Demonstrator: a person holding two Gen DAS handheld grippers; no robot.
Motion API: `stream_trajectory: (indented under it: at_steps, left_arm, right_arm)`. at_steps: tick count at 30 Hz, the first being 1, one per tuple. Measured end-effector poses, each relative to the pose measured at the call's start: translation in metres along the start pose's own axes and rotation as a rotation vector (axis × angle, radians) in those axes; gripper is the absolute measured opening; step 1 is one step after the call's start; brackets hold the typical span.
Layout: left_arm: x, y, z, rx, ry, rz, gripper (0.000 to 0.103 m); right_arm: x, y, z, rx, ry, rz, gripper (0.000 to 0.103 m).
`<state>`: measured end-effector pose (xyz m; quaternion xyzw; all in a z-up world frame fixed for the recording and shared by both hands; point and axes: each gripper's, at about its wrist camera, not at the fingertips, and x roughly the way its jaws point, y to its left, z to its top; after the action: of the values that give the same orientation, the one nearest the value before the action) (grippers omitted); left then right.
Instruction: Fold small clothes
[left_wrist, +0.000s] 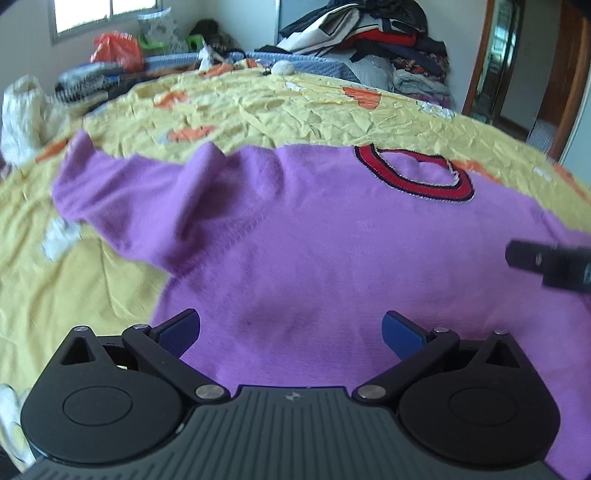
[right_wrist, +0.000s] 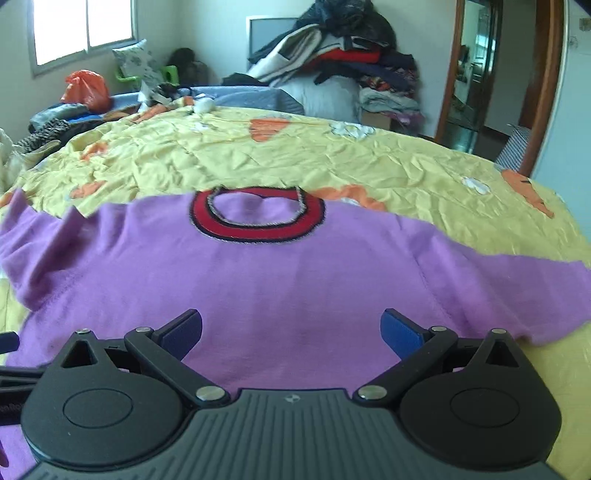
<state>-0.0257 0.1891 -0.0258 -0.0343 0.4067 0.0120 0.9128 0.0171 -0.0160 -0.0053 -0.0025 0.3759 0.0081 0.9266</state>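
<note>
The purple shirt (right_wrist: 295, 280) is soft, matt knit cloth with a faintly fuzzy nap; its red collar (right_wrist: 258, 214) at 12 o'clock is ribbed knit. The yellow bedsheet (right_wrist: 369, 162) is thin, crinkled matt cloth. Each gripper, left gripper (left_wrist: 291, 332) and right gripper (right_wrist: 291, 332), is matt black plastic with shiny metal rivets, a ribbed grey body and 2 smooth blue pads (right_wrist: 400, 332).

A purple knit sweater (right_wrist: 295, 280) with a red, black-edged collar (right_wrist: 258, 216) lies on a yellow bedsheet with orange and white prints (right_wrist: 406, 166).
</note>
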Motion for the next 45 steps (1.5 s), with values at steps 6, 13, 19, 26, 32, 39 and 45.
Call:
stream_trajectory:
  at_steps: [6,13,19,26,32,39,45]
  left_arm:
    - [0.002,-0.008,-0.001,0.049,0.002,-0.016,0.103]
    - [-0.002,-0.005,0.0,-0.003,-0.025,0.019,0.103]
    - [0.003,-0.018,0.003,0.033,0.012,0.069,0.103]
    - [0.014,-0.023,0.001,-0.019,0.047,-0.076,0.103]
    - [0.009,-0.039,0.0,0.061,-0.03,-0.072,0.103]
    - [0.0,-0.045,0.005,0.034,-0.025,-0.064,0.103]
    - [0.009,-0.051,0.008,0.056,0.106,0.002,0.103]
  right_arm:
    - [-0.004,-0.011,-0.008,0.049,-0.001,0.041,0.103]
    - [-0.002,-0.026,-0.023,0.114,0.004,0.088,0.103]
    - [-0.003,-0.035,-0.021,0.105,-0.006,0.086,0.103]
    - [0.0,-0.048,-0.023,0.084,0.013,0.054,0.103]
    - [-0.003,-0.057,-0.028,0.084,0.02,0.034,0.103]
    - [-0.007,-0.06,-0.032,0.079,0.027,0.01,0.103]
    - [-0.009,-0.052,-0.032,0.069,0.03,-0.008,0.103]
